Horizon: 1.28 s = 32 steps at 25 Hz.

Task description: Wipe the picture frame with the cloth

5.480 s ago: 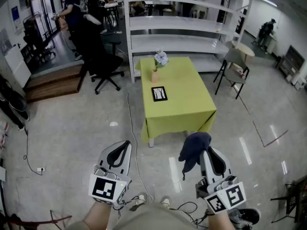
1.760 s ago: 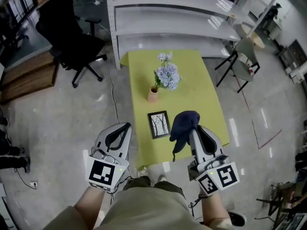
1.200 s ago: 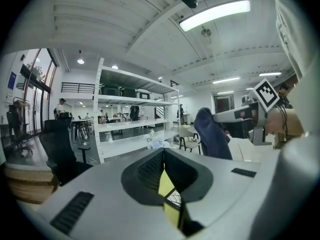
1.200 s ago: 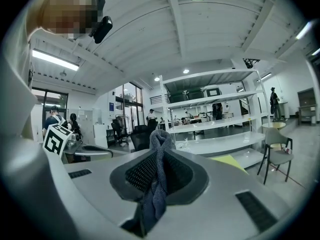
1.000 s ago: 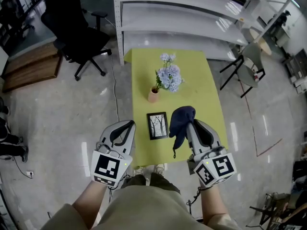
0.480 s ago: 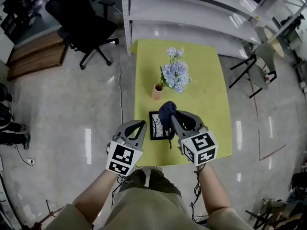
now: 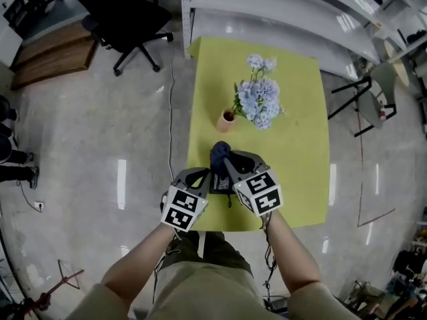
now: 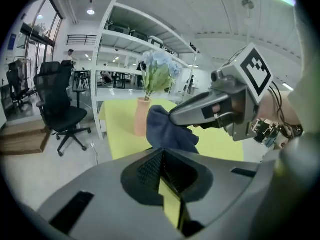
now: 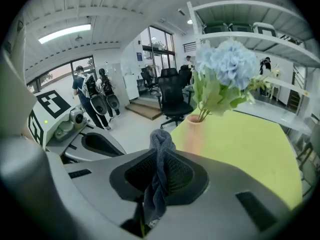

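Observation:
The black picture frame (image 7: 219, 184) lies on the near end of the yellow-green table (image 7: 297, 169), mostly hidden under my two grippers. My right gripper (image 7: 225, 159) is shut on a dark blue cloth (image 7: 219, 152), which bunches out past its tips above the frame's far edge. In the right gripper view the cloth (image 9: 159, 181) hangs pinched between the jaws. My left gripper (image 7: 203, 173) hovers just left of the frame, jaws together with nothing in them. The left gripper view shows the cloth (image 8: 167, 129) and the right gripper (image 8: 202, 111) close ahead.
A peach vase (image 7: 225, 120) with pale blue flowers (image 7: 259, 102) stands mid-table, just beyond the cloth. White shelving (image 7: 280, 9) lies past the table's far end. A black office chair (image 7: 127, 15) stands far left, another chair (image 7: 373, 89) at the right. A cable (image 7: 170, 105) runs along the floor.
Both grippers have moved forward and together over the table's near end. The cloth now sits over the frame, which was in plain sight earlier. The view has closed in on the table.

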### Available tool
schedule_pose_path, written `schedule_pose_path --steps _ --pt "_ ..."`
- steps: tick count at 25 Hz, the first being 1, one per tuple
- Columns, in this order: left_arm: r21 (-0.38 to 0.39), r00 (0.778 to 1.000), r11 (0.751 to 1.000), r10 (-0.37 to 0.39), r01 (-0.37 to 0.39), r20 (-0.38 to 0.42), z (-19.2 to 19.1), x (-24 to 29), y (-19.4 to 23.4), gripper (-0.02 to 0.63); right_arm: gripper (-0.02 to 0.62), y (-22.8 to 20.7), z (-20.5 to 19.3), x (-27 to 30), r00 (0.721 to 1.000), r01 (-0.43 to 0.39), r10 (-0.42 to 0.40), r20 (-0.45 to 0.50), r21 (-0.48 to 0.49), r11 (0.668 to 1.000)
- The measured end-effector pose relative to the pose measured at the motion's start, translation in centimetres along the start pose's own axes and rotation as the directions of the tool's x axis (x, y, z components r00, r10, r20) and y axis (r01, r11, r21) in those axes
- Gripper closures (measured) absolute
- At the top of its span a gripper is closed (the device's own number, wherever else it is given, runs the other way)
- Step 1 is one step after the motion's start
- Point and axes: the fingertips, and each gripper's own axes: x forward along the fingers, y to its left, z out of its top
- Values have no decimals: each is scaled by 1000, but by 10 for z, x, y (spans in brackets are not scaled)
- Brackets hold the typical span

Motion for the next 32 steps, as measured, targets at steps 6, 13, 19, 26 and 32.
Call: schedule_pose_path --steps 6,13,19,26,32 --pt "-10 993 999 -39 38 -108 -39 28 1 598 540 0 -23 40 997 -37 36 -67 -19 999" --pt "-18 982 998 -65 63 -177 -68 47 -1 598 538 1 -55 74 986 -54 41 -162 -74 996" --pt "-30 984 998 -59 55 -169 -69 51 3 598 540 -12 -64 77 980 -28 10 -198 -89 996" --pt "-18 979 998 -56 54 -195 -71 53 4 598 540 -44 -84 54 966 62 -80 -247 -81 995" --pt "5 970 999 -37 39 -239 -82 56 8 598 541 -88 -108 22 932 196 -187 -311 -2 981"
